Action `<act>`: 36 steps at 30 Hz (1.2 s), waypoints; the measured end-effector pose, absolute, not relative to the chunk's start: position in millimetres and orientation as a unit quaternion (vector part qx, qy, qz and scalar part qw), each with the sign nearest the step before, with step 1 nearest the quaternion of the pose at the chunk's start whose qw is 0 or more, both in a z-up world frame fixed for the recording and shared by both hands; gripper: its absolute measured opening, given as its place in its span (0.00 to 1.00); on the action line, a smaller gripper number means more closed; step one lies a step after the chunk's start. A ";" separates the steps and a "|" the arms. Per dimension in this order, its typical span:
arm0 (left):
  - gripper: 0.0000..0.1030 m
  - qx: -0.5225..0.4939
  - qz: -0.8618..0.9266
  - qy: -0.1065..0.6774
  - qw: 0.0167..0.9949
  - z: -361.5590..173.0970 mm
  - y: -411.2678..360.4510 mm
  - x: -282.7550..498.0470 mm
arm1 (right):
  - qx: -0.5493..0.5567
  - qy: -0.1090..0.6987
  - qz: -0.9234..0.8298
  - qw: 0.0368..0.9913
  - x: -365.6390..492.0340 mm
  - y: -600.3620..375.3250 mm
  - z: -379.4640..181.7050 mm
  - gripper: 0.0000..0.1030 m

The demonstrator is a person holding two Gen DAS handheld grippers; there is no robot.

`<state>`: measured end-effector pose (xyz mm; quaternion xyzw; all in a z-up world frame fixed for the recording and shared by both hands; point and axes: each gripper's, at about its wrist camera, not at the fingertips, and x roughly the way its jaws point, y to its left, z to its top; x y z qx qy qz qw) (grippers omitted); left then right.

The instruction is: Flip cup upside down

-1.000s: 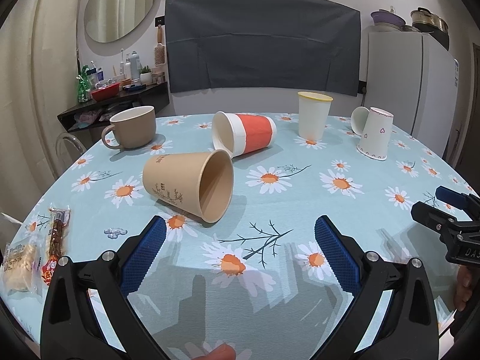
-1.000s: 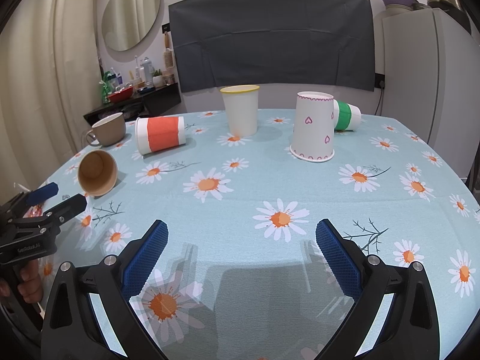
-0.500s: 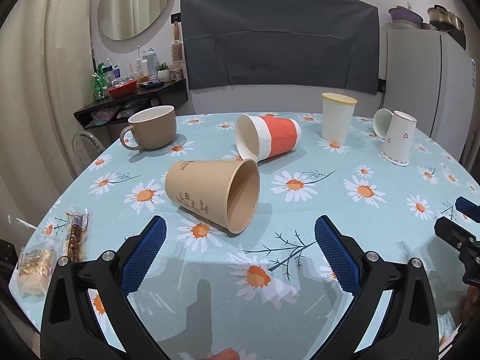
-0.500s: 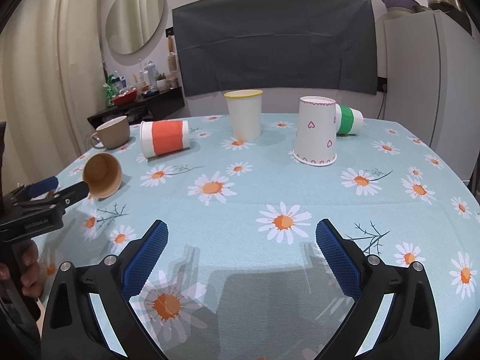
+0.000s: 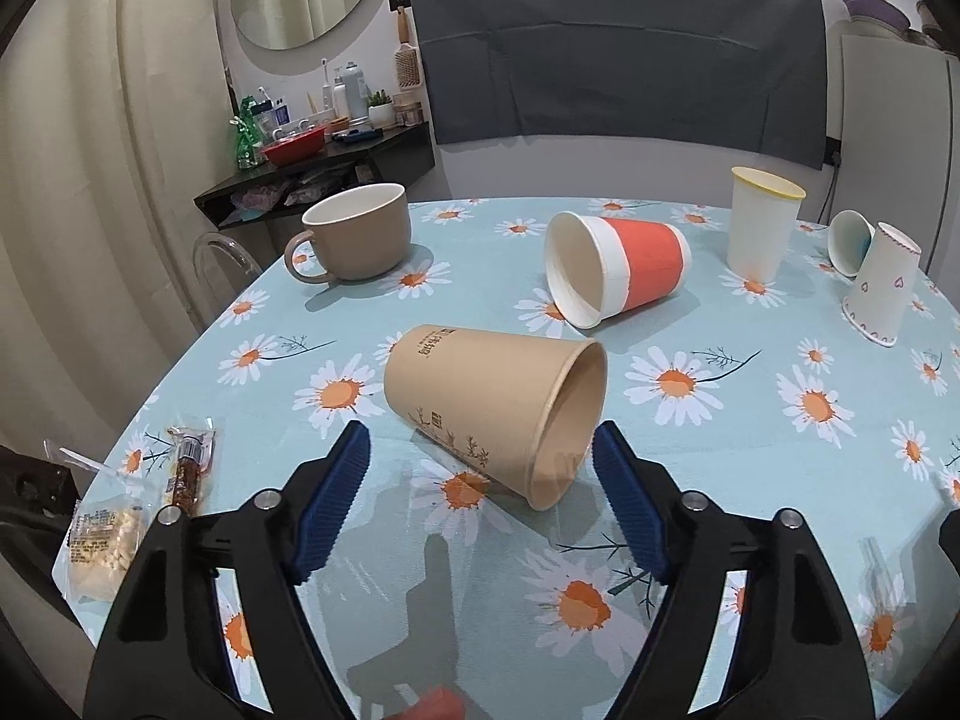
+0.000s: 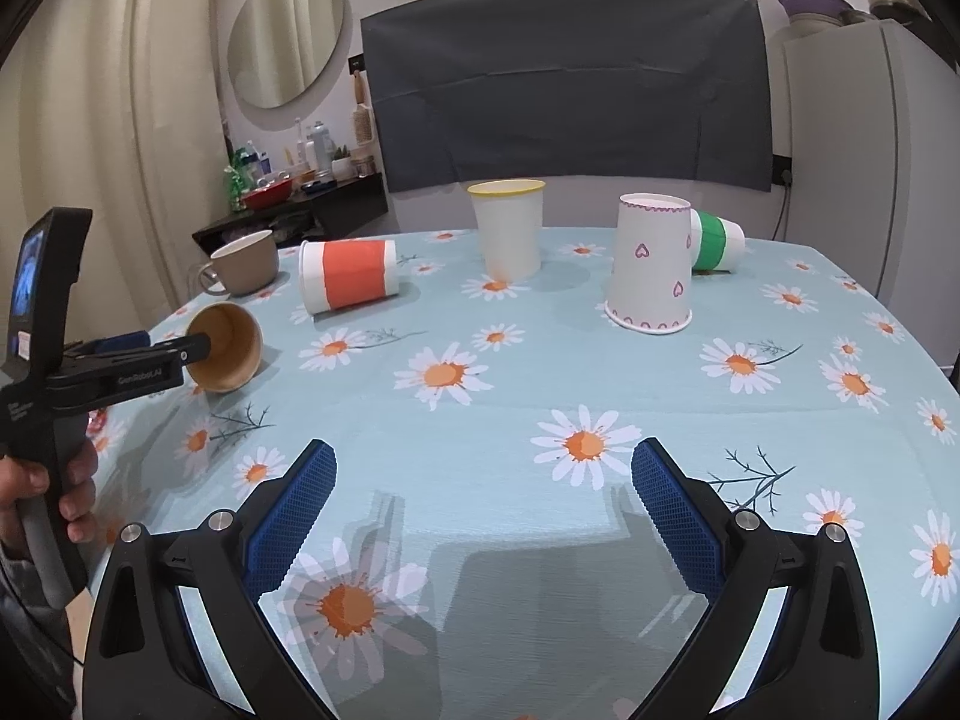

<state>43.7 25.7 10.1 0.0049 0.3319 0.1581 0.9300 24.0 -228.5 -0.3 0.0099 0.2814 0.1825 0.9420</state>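
Observation:
A brown paper cup [image 5: 492,402] lies on its side on the daisy tablecloth [image 5: 750,438], mouth toward me and to the right. My left gripper [image 5: 480,450] is open, its blue pads on either side of the cup's near end, not touching it. In the right wrist view the same cup [image 6: 225,348] lies at the far left, with the left gripper [image 6: 162,348] reaching it. My right gripper [image 6: 483,480] is open and empty over the near middle of the table.
A red-banded cup [image 5: 618,267] lies on its side behind the brown one. A tan mug [image 5: 360,231], an upright yellow-rimmed cup [image 5: 759,222], an upside-down heart cup [image 6: 651,264] and a green-banded cup [image 6: 717,240] on its side stand farther back. Snack packets [image 5: 108,534] lie at the left edge.
My left gripper has moved forward and left until its pads flank the brown cup. My right gripper has stayed nearly still.

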 end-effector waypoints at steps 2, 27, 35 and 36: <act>0.61 -0.005 0.156 0.347 0.925 7.9 28.7 48.9 | 0.010 0.281 0.183 0.942 23.7 -228.4 -0.3 0.92; 0.03 -0.011 0.040 0.376 0.926 2.2 -25.2 56.3 | 0.026 0.261 0.170 0.950 18.8 -234.6 2.7 0.92; 0.03 0.005 -0.041 0.383 0.923 -0.7 -82.8 53.7 | 0.041 0.245 0.145 0.958 14.9 -242.2 5.2 0.92; 0.03 0.004 -0.047 0.383 0.923 -1.1 -86.4 53.0 | 0.041 0.246 0.145 0.957 15.0 -242.4 5.2 0.92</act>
